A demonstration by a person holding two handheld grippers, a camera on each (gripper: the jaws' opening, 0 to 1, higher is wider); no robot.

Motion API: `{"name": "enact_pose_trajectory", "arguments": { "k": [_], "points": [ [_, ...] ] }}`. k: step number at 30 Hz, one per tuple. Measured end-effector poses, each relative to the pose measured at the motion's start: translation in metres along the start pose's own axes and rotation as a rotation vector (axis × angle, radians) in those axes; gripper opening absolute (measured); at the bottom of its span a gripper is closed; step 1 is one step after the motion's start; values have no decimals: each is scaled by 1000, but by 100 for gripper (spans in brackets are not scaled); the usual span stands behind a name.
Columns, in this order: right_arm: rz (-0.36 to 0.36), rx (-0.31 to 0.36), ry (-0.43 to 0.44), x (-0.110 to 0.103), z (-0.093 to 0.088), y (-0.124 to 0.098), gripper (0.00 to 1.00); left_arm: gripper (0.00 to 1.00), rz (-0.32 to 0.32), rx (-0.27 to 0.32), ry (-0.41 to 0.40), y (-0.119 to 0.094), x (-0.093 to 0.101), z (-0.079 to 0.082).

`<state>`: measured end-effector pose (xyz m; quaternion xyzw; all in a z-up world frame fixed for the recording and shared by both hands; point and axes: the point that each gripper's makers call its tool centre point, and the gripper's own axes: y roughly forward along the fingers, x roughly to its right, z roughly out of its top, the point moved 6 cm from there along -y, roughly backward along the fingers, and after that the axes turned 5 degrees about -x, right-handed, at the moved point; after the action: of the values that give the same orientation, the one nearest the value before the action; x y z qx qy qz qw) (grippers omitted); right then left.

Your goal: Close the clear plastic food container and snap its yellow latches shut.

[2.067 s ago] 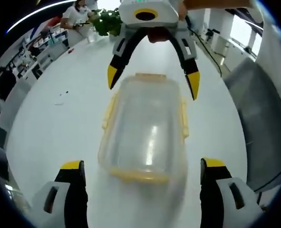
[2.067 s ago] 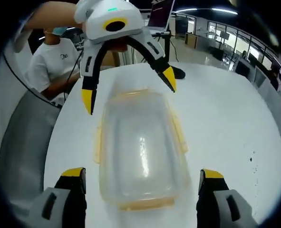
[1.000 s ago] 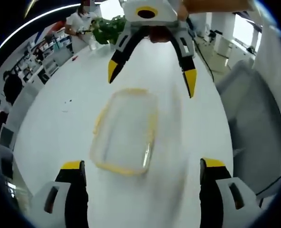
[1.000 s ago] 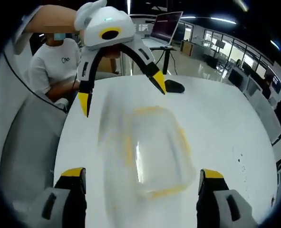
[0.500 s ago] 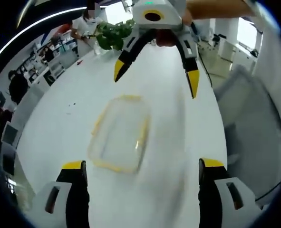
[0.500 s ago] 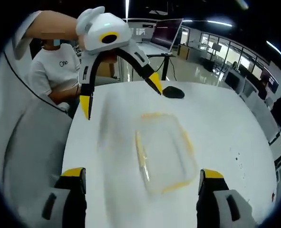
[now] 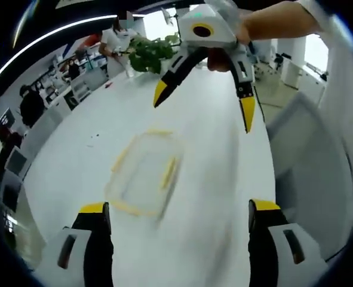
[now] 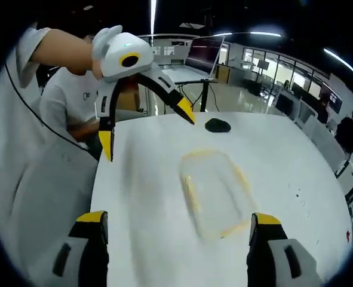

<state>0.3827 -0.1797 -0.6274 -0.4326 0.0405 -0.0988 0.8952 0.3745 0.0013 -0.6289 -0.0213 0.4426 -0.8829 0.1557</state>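
The clear plastic food container (image 7: 141, 177) lay flat on the white bench (image 7: 74, 161), roughly in the middle of its width and well in from the near edge, its yellow latches (image 7: 168, 172) showing as smeared streaks along the rim (motion blur made it impossible to tell whether they were snapped down). In the left gripper view the left gripper (image 7: 177, 209) had its fingers (image 7: 92, 210) spread wide with nothing between them, raised above the bench and apart from the container. The right gripper (image 7: 203, 104) hung opposite, held by a hand (image 7: 227, 51), its yellow-tipped fingers also wide and empty, above the far part of the bench. In the right gripper view the container (image 8: 217, 191) sat between the right gripper's (image 8: 177, 220) wide-spread fingers in the picture, though not touched by them, and the left gripper (image 8: 145, 128) hovered over the bench's (image 8: 158, 197) side edge. A dark computer mouse (image 8: 217, 125) rested near the far edge. A potted plant (image 7: 147, 52) stood at the bench's far end in the left gripper view.
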Motion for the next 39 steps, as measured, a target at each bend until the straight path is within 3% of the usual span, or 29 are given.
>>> {"name": "enact_pose_trajectory", "arguments": {
  "k": [6,18,39],
  "points": [
    [-9,17,2,-8,0,-6,99,93,13,14,-17,-4,12,-1],
    [-44,115,93,-28,-8,-15,99,93,4,71,-79,-9,42,-3],
    [-70,179,163,-69,-23,-32,99,94,108,147,-208,-23,67,0]
  ]
}}
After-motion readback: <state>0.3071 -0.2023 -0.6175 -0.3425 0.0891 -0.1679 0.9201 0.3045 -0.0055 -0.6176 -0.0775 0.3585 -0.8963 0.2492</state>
